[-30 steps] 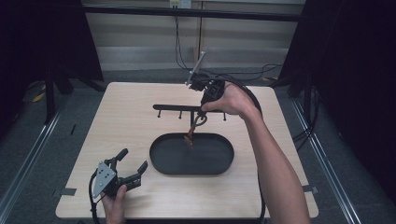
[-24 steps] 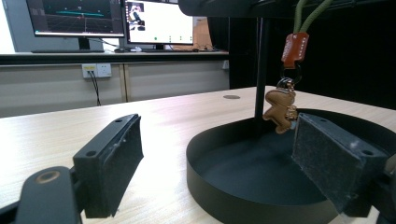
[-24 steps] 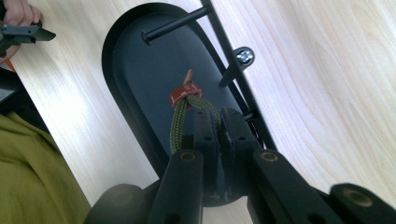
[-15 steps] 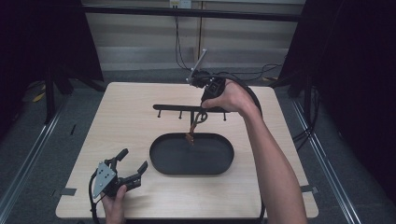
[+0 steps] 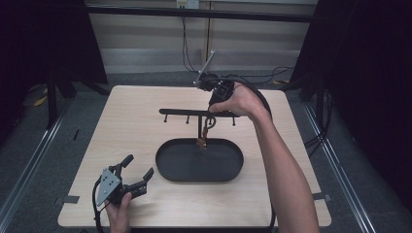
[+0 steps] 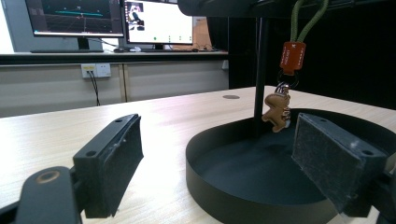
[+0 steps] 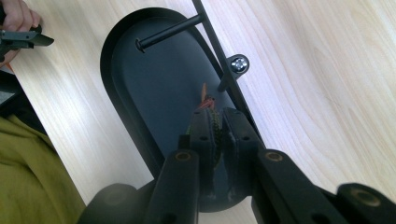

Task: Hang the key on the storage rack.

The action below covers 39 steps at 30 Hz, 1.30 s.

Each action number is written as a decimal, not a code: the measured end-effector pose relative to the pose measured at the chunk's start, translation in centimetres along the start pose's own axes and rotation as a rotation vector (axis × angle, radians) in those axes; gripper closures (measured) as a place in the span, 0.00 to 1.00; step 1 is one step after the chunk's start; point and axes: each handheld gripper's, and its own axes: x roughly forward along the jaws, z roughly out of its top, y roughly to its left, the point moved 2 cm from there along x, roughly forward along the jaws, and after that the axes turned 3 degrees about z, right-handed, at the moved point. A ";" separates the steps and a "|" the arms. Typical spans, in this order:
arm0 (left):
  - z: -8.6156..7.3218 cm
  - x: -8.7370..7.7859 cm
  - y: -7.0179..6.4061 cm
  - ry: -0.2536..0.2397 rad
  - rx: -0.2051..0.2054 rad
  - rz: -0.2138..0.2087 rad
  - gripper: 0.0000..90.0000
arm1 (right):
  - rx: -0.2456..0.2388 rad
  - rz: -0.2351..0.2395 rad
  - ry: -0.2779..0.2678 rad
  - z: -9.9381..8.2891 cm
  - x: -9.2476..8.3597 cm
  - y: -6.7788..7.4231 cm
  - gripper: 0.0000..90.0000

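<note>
A keychain hangs over the black oval tray (image 5: 167, 170), right beside the stand's upright post (image 6: 259, 70). It has a green cord (image 6: 303, 23), an orange tag (image 6: 292, 56) and a small brown figure (image 6: 276, 112). My right gripper (image 5: 211, 119) points down from above the stand's peg bar (image 5: 182, 112) and is shut on the green cord (image 7: 214, 126). My left gripper (image 5: 139, 166) rests low at the table's front left, open, with nothing between its pads (image 6: 116, 158). It faces the tray (image 6: 224, 196) and the hanging figure.
The bar carries several short pegs (image 7: 170, 30) and a screw head (image 7: 238, 64). The person's right forearm (image 5: 284, 165) crosses the table's right half. Bare wooden tabletop (image 5: 126, 126) lies left of the tray. Monitors (image 6: 116, 21) stand on a far desk.
The right gripper has wobbled slightly above the bar with the keychain still in it. The left gripper has stayed put.
</note>
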 end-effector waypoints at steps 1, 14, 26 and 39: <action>0.0 0.0 0.0 0.000 0.000 0.000 0.18 | 0.000 0.000 0.000 0.0 0.0 0.0 0.92; 0.0 0.0 0.0 0.001 -0.002 0.001 0.18 | 0.030 0.000 -0.022 -0.9 -0.3 -0.1 0.81; 0.0 0.0 0.0 0.002 0.002 -0.001 0.18 | 0.074 0.064 -0.082 -2.3 -0.5 0.4 0.61; 0.0 0.0 0.0 0.004 0.002 -0.001 0.18 | 0.071 0.032 -0.231 -4.9 -0.6 2.3 0.49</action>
